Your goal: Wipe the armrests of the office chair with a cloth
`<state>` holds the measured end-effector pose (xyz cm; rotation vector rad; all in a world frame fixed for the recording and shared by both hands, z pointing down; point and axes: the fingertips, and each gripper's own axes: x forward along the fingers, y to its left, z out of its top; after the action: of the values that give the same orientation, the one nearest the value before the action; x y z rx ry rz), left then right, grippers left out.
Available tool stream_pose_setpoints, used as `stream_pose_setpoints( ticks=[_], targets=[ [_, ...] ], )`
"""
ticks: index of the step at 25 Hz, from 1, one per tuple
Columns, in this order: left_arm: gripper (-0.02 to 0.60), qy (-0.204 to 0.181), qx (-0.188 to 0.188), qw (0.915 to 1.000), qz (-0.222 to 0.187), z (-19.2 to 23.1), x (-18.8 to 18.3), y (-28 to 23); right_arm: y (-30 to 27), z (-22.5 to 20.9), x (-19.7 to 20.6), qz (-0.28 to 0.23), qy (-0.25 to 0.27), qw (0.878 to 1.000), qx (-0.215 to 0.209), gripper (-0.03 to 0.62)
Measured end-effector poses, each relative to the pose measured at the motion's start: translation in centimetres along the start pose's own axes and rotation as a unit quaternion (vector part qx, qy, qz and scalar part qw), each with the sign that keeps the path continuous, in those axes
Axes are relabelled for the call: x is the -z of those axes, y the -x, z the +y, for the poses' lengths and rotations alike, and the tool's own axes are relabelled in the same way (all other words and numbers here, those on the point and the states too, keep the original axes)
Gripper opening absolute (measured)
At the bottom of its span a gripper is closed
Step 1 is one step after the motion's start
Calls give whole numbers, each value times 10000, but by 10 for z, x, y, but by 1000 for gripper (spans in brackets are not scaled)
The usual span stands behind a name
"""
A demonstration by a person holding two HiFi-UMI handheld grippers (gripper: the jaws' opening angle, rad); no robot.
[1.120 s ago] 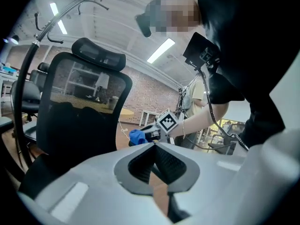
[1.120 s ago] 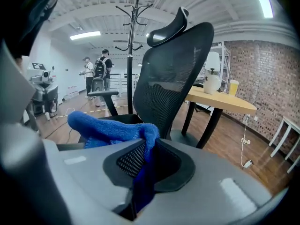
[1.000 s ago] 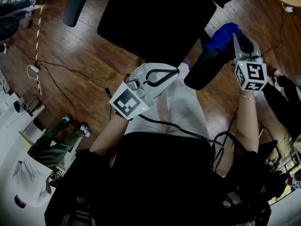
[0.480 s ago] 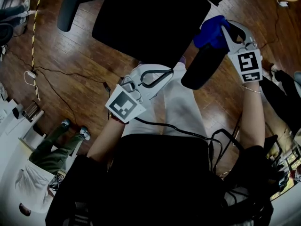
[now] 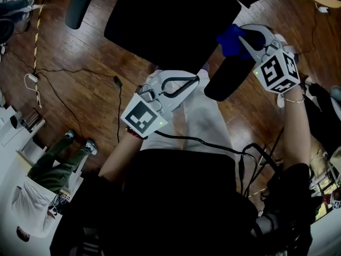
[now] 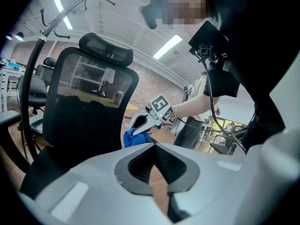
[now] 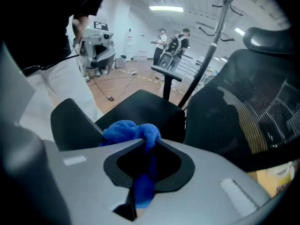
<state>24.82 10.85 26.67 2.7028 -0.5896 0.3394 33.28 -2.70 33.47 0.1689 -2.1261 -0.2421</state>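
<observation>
The right gripper (image 7: 147,142) is clenched on the cloth (image 7: 131,130); a blue wad bulges out past the jaw tips and a tail of it hangs back through the hollow between the jaws; in the head view this gripper (image 5: 242,39) points up and to the left, towards the seat (image 5: 170,20), with its marker cube nearest the person; the cloth (image 5: 232,39) sits at the far end of the armrest (image 5: 229,76), whether pressed on it or just above I cannot tell; the armrest is a long black pad whose long axis runs on a slant, from the cloth at upper right down to its near end at lower left, beside the person's lap (image 5: 197,116); in the right gripper view the armrest (image 7: 75,123) lies just left of the cloth, with the seat (image 7: 140,109) behind it and the mesh backrest (image 7: 243,102) to the right; the left gripper (image 6: 153,145) is closed with its jaw tips together and nothing between them; in the head view it (image 5: 198,79) hangs over the lap, well apart from the armrest's far end, jaws pointing up and right; its own view looks across at the backrest (image 6: 89,107) and the cloth (image 6: 136,138); the other armrest (image 5: 80,4) stands at top left, over the wood floor (image 5: 74,63).
</observation>
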Motion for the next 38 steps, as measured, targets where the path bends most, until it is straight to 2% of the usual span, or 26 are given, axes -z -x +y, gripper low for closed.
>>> stream_pose_setpoints(
  ticks=[4, 7, 11, 17, 22, 26, 33, 35, 38],
  targets=[
    [6, -53, -123, 9999, -44, 5, -2, 6, 1, 30, -10, 38, 250, 9991, -329, 37],
    [6, -6, -233, 9997, 20, 17, 2, 12, -1, 44, -18, -140, -50, 9990, -424, 37],
    [6, 29, -192, 9998, 92, 21, 6, 22, 0, 68, -33, -417, -577, 9958, -573, 37],
    [6, 0, -124, 9998, 143, 25, 4, 26, 3, 121, -59, -432, -930, 9911, -852, 38],
    [6, -78, 60, 9999, 79, 21, 1, 33, 2, 172, -87, -659, -1136, 9863, -997, 40],
    [6, -124, 266, 9995, -69, 17, -1, 41, 2, 187, -92, -630, -1329, 9839, -1019, 40],
    [6, -102, 241, 9994, -218, 18, -8, 44, 14, 236, -90, -301, -1256, 9776, -1661, 40],
    [6, -79, 266, 9993, -246, 18, -13, 39, 15, 243, -84, -180, -1264, 9791, -1582, 40],
    [6, -150, 375, 9991, -143, 15, -13, 33, 15, 242, -77, -27, -1536, 9805, -1226, 40]
  ],
)
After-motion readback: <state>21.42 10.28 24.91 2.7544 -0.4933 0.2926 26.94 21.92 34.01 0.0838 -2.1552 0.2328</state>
